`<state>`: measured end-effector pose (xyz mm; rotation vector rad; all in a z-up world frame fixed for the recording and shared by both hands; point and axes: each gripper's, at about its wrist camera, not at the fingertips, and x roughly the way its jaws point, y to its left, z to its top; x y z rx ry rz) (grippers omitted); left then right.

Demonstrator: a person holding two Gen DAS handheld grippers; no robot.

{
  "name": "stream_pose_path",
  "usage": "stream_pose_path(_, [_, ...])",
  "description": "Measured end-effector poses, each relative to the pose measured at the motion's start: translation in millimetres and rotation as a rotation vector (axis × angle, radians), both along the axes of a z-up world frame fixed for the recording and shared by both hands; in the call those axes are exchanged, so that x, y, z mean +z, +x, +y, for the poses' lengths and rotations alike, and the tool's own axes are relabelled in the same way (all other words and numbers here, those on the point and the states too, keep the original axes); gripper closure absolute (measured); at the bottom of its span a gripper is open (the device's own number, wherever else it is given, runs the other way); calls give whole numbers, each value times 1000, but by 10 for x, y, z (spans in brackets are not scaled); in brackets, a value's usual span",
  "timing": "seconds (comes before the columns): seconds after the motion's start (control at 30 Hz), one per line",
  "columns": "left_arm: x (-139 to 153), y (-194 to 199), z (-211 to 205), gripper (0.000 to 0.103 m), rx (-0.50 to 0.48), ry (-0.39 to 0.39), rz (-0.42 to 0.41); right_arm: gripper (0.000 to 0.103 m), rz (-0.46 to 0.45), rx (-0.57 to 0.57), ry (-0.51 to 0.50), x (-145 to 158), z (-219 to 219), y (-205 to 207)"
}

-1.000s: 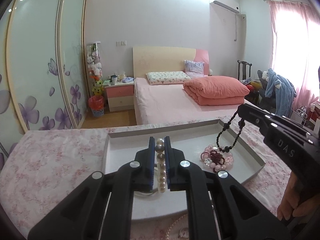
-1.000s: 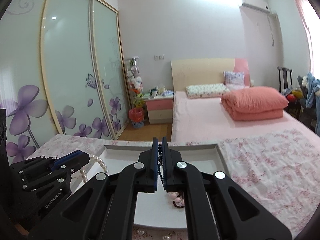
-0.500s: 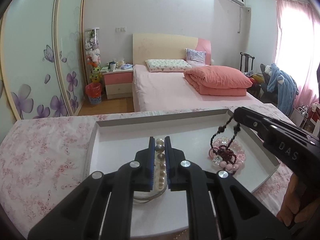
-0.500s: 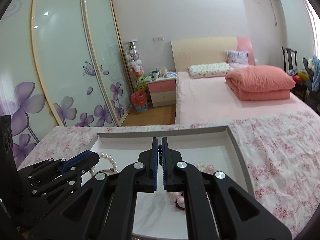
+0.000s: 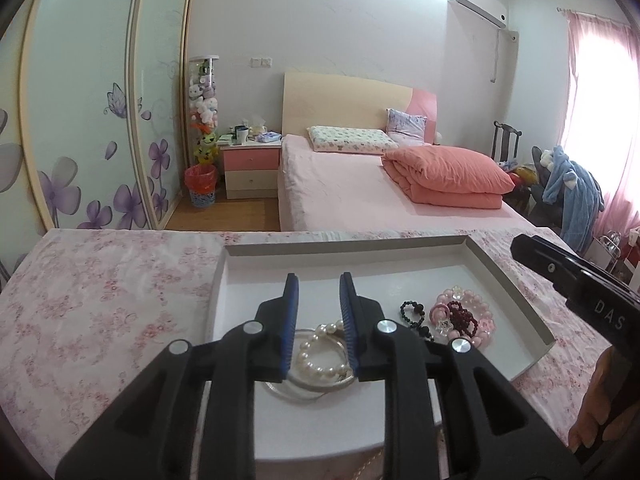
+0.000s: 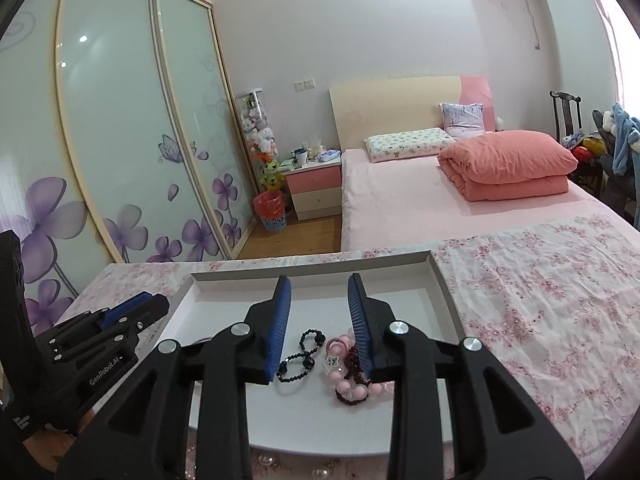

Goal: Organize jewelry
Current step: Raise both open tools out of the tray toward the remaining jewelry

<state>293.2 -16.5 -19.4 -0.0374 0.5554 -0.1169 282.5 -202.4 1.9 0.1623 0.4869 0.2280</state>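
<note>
Both tools' jaws are opening, dropping the pearl bracelet [image 5: 320, 354] and black beads [image 6: 298, 354] into the tray [image 5: 516, 280].

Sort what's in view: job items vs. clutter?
Job: white tray, pearl bracelet, black bead bracelet, pink bead bracelet, dark red bead bracelet.
Lying about: folded quilt, pillow, nightstand, wastebasket, blue robe.

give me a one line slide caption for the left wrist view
Left gripper opening its fingers over a pearl bracelet lying in the white tray.
</note>
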Motion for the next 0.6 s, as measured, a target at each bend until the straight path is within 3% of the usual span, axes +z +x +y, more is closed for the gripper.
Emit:
stream_pose_path(0.33, [11, -511, 249, 67, 17, -2, 14, 72, 32, 13, -20, -11, -65, -309])
stream_pose_path(0.6, [-158, -877, 432, 39, 14, -11, 79, 72, 177, 45, -72, -354, -84, -487])
